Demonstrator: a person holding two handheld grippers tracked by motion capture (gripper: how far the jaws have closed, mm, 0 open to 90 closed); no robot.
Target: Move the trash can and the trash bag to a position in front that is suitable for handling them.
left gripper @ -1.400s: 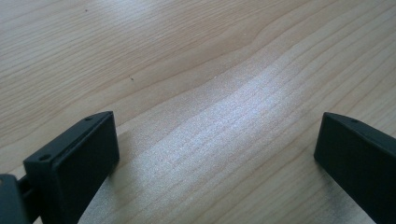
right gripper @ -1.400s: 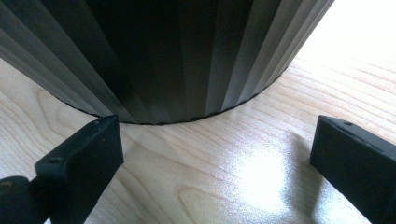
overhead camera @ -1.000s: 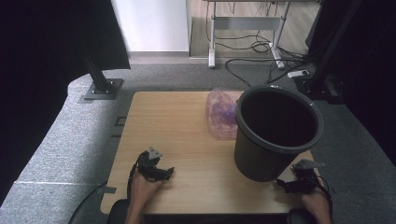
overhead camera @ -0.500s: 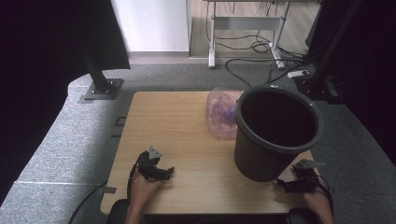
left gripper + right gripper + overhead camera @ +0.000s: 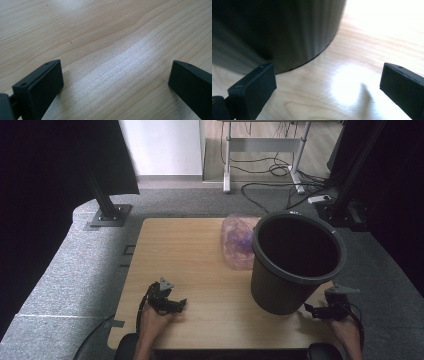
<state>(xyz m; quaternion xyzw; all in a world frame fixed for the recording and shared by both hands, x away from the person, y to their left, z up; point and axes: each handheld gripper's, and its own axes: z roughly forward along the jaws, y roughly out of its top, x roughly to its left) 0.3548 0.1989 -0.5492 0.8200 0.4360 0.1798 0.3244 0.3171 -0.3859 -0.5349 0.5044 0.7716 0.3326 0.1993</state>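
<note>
Dark grey ribbed bin [image 5: 295, 265], unlabelled

A: The bin [image 5: 298, 262] at right of centre is dark grey, with fine upright ribs down its wall. Table [image 5: 190, 255]?

B: Pale wood with wavy grain. The bag [image 5: 239, 241] just left of the bin is clear pink with purple inside.

A: Both grippers, lower left [image 5: 176, 304] and lower right [image 5: 311, 311], are black.

B: Floor [image 5: 75, 270] at left: speckled grey.

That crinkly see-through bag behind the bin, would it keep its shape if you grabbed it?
Probably not. The plastic bag looks thin and crumpled, so it would likely sag and fold. It seems light for its bulk, and a push might slide it along the smooth table, though the bin beside it could block it.
</note>
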